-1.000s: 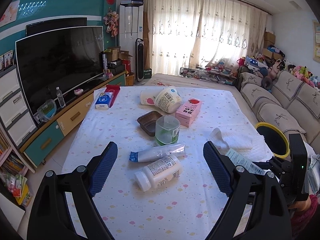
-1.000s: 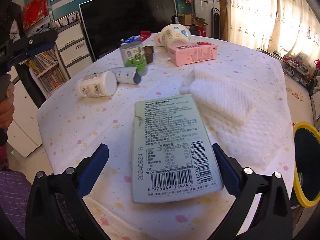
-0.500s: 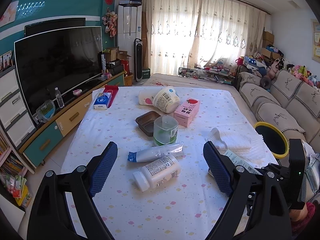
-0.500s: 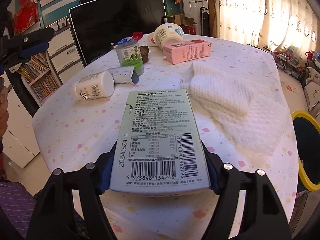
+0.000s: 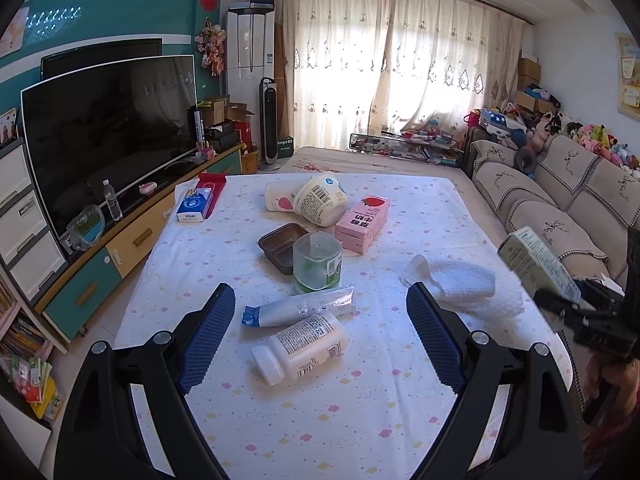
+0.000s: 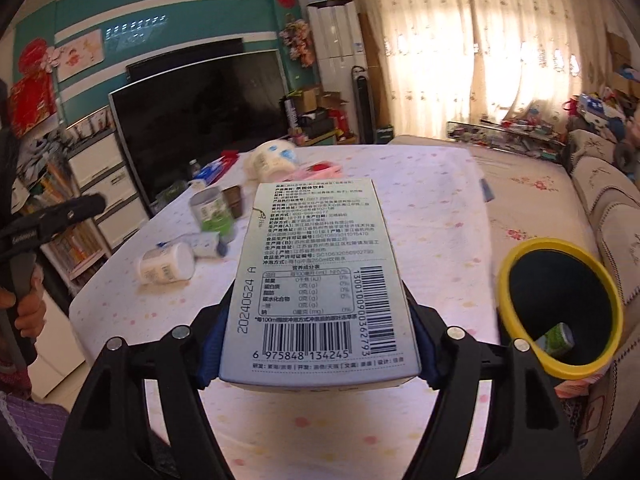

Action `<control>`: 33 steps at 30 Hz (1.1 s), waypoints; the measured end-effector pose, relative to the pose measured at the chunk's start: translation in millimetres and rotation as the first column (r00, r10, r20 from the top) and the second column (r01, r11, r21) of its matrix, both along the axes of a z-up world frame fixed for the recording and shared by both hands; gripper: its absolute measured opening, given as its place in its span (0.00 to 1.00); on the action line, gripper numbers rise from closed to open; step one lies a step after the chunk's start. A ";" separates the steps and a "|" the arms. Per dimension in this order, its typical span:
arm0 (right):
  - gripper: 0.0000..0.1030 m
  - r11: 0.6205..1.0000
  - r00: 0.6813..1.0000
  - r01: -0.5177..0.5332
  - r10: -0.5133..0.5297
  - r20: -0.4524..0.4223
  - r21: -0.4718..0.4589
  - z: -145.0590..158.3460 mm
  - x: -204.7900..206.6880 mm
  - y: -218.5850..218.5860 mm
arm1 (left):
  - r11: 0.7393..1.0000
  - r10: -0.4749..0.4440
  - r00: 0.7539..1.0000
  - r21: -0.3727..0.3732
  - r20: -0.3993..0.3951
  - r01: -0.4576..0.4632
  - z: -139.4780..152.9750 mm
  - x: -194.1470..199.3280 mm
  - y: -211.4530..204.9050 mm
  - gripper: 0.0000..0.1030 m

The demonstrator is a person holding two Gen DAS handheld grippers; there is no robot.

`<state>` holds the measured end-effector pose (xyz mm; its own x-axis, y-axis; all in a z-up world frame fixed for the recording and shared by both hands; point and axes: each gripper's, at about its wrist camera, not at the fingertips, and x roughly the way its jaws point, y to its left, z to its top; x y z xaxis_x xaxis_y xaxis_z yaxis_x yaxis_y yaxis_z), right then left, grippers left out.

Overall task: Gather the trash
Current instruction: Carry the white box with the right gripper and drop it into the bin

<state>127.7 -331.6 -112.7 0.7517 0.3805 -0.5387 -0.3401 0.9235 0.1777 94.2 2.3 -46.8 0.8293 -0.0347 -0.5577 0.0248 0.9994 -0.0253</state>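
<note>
My right gripper [image 6: 318, 344] is shut on a pale green drink carton [image 6: 320, 276] and holds it in the air above the table, barcode side up. The same carton [image 5: 536, 266] shows at the right edge of the left wrist view, lifted off the cloth. A black bin with a yellow rim [image 6: 560, 308] stands to the right of the carton, with a small green pack inside. My left gripper [image 5: 320, 332] hangs open over a white pill bottle [image 5: 300, 346] and a squeezed tube [image 5: 298, 306], touching neither.
On the dotted tablecloth [image 5: 320, 420] lie a clear green cup [image 5: 318, 262], a brown tray [image 5: 282, 246], a pink carton [image 5: 363, 222], a white tub [image 5: 322, 200], a blue tissue pack [image 5: 195, 205] and a white towel [image 5: 464, 284]. A sofa [image 5: 560, 208] runs along the right, a TV [image 5: 108, 128] along the left.
The right gripper closed on the pale green carton, lifted it off the table and swung it right, toward the yellow-rimmed bin. The left gripper stayed where it was.
</note>
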 end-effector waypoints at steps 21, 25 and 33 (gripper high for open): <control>0.67 0.853 0.840 0.504 -0.520 -0.151 -0.135 -88.7 135.2 -187.9 | 0.997 -0.064 0.997 0.034 -0.051 0.066 -10.4 32.7 -40.9 0.84; 0.67 0.848 0.831 0.509 -0.529 -0.170 -0.150 -98.5 146.1 -188.2 | 0.996 -0.077 0.995 0.039 -0.059 0.080 -12.0 38.3 -48.4 0.84; 0.84 0.836 0.824 0.526 -0.546 -0.151 -0.154 -96.3 147.3 -188.4 | 0.994 -0.095 0.993 0.041 -0.074 0.098 -17.3 45.4 -56.8 0.84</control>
<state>275.0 -520.0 -209.0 0.7062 -0.1181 -0.6981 0.2429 0.9666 0.0822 139.6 -54.4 -64.1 0.7813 -0.0865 -0.6182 0.1211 0.9925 0.0143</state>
